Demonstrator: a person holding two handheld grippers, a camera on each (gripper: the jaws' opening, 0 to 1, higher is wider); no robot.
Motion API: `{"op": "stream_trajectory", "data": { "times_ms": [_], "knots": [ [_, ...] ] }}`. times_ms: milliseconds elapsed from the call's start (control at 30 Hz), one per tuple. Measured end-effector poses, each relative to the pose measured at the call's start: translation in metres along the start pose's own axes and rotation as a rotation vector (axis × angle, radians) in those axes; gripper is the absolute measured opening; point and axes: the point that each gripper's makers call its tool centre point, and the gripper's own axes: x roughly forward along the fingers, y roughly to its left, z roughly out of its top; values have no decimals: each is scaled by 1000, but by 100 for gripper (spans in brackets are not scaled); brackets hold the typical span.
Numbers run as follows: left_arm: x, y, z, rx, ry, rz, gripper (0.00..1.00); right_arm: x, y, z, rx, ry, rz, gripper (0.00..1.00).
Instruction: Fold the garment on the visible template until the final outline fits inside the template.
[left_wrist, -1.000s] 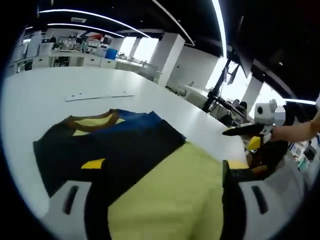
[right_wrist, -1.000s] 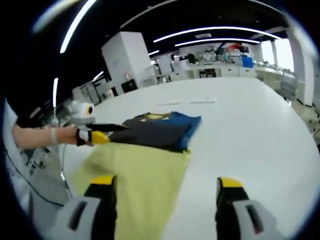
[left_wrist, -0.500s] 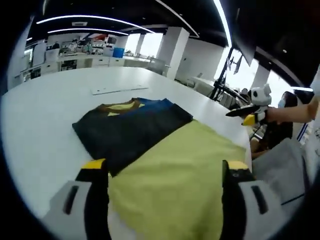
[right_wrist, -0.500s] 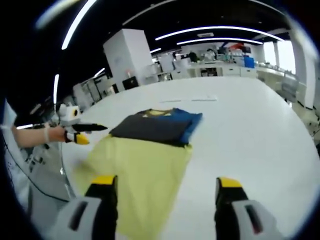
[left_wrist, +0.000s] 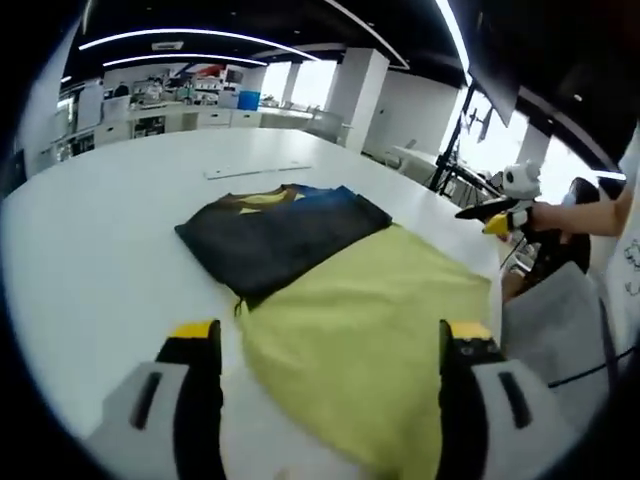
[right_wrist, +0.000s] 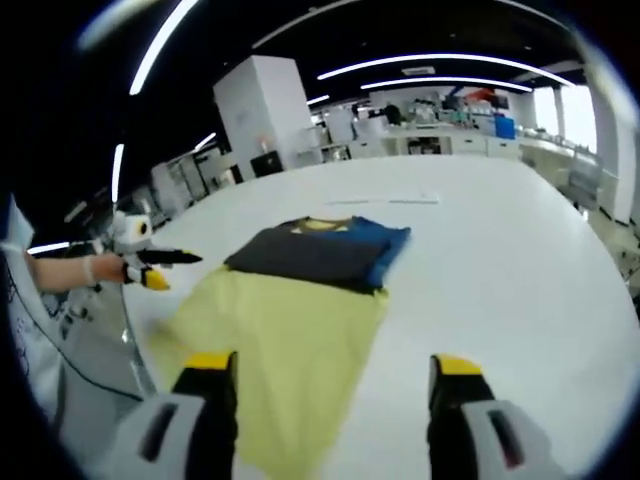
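1. The shirt (left_wrist: 330, 290) lies folded on the white bench (left_wrist: 90, 250), in the middle of the frame.
2. The left gripper (left_wrist: 330, 345) has wide-open jaws holding nothing.
3. The right gripper (right_wrist: 325, 375) is the same.

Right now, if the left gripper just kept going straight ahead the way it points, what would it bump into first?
Most likely the yellow-green cloth part of the garment, which lies directly ahead between the left gripper's open jaws. Beyond it is the folded dark part. Depth is hard to judge.
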Motion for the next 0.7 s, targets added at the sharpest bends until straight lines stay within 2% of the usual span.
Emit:
{"op": "stream_trajectory", "data": {
  "times_ms": [233, 300, 400, 533, 633, 700],
  "knots": [
    [-20, 6, -19, -23, 39, 18, 79, -4, 9, -22, -60, 65, 19, 76],
    [-26, 5, -25, -34, 54, 17, 73, -5, 13, -29, -71, 85, 26, 74],
    [-33, -4, -33, -68, 65, 10, 67, -7, 18, -40, -62, 110, 50, 67],
    [-43, -7, -51, -100, 96, 9, 57, -9, 22, -53, -53, 132, 57, 65],
    [-48, -17, -58, -120, 104, 4, 55, -10, 24, -63, -55, 154, 60, 63],
    [-53, -16, -67, -113, 127, 4, 53, -12, 26, -69, -56, 168, 69, 60]
  ]
}}
